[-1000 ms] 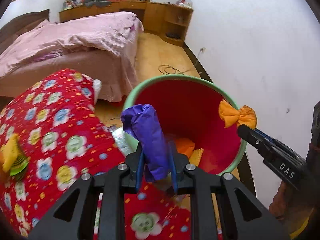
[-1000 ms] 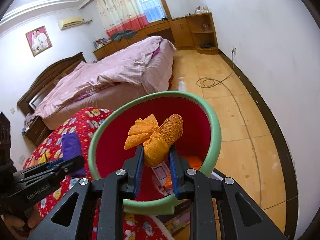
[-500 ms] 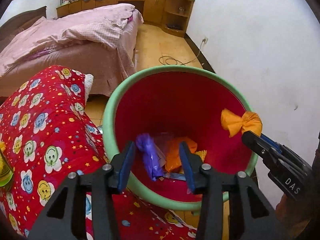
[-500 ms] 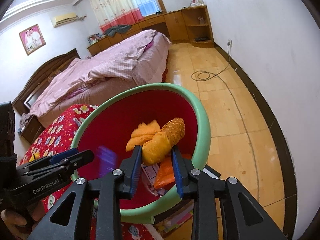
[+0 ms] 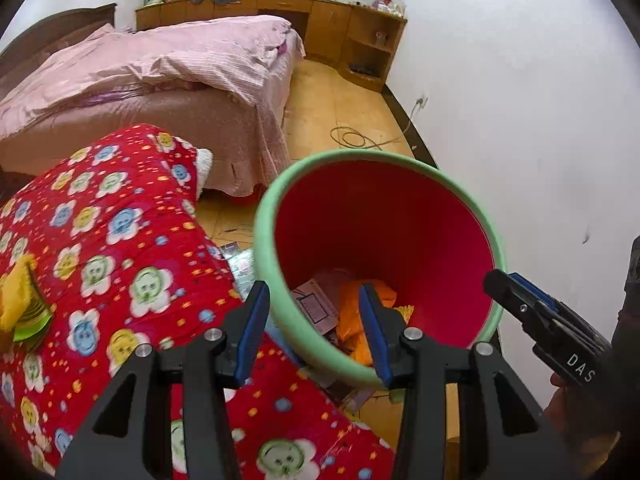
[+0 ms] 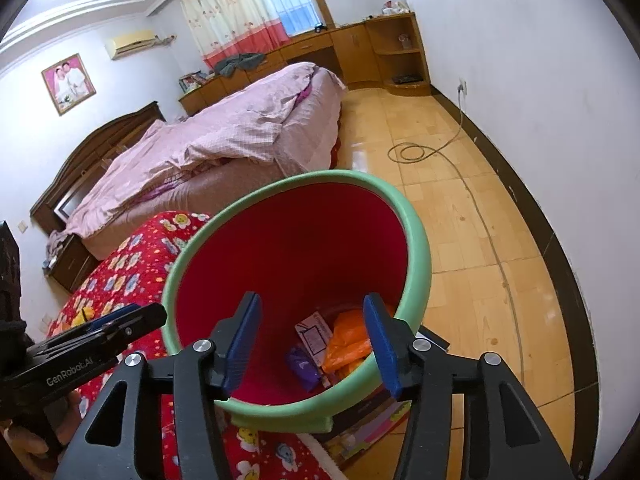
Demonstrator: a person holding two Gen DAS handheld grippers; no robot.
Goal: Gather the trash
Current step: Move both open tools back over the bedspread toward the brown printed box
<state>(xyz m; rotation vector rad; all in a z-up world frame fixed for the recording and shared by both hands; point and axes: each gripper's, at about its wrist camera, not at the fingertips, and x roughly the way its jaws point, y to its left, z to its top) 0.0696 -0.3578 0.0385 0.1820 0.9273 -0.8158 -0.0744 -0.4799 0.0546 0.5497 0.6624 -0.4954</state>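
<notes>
left tool (image 5: 314, 326) gaping, empty | right tool (image 6: 312, 346) gaping, empty | trash lying in bin (image 6: 416, 240) below both tips | advice — lifting clear of the rim before swinging toward the yellow wrapper (image 5: 20, 304)

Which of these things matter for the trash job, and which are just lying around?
Job: red bin, purple wrapper and orange wrappers inside it, yellow scrap on the quilt.
Lying about: pink bed, floor cable, wall photo.
</notes>
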